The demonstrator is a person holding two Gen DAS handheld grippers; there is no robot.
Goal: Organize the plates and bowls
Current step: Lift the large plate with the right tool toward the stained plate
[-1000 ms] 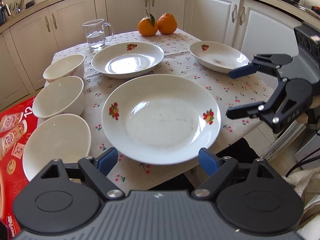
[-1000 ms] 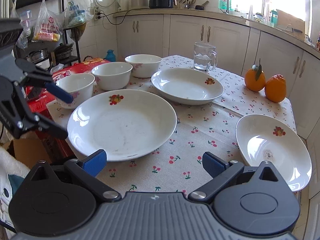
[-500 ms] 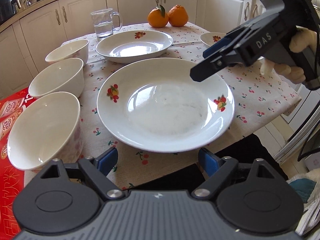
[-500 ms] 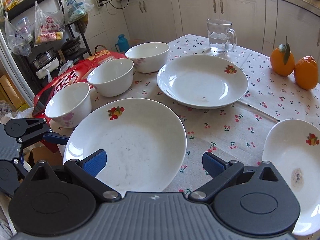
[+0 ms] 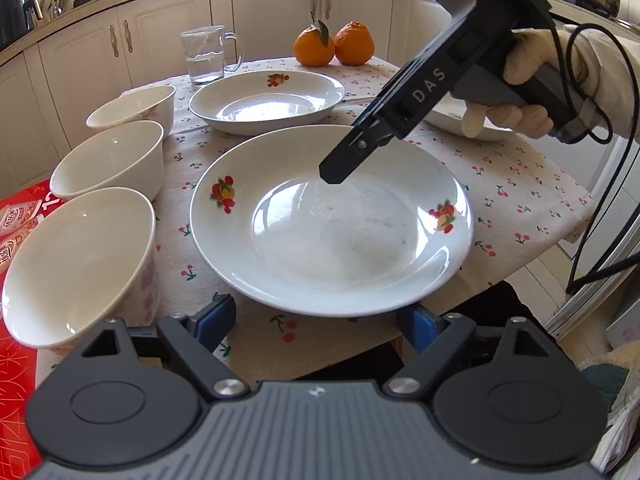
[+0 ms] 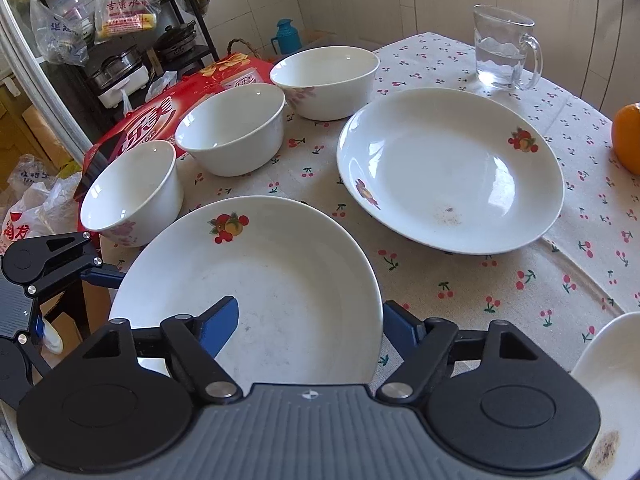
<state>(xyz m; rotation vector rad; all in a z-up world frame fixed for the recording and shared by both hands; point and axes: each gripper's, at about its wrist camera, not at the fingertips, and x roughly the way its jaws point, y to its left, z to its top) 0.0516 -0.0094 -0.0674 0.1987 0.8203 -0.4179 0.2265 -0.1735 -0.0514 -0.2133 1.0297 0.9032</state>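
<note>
A large white plate [image 5: 332, 220] with fruit prints lies nearest on the cherry-print cloth. My right gripper [image 6: 310, 328] straddles its rim [image 6: 372, 280], one finger over the inside and one outside. Its jaws are closing and the pads stand off the rim. My left gripper [image 5: 320, 322] stands open at the plate's near edge, with nothing between its fingers. A second plate [image 5: 266, 100] sits behind, and a third [image 5: 460, 120] is partly hidden by the right gripper. Three white bowls [image 5: 76, 264] [image 5: 108, 160] [image 5: 132, 106] line the left side.
A glass mug of water [image 5: 206, 54] and two oranges [image 5: 334, 44] stand at the far end of the table. A red box [image 5: 20, 216] lies below the bowls. A gloved hand [image 5: 532, 92] holds the right gripper. White cupboards ring the room.
My right gripper swung in from the right, tipped down over the large plate and narrowed its jaws. My left gripper sank slightly toward the plate's near edge.
</note>
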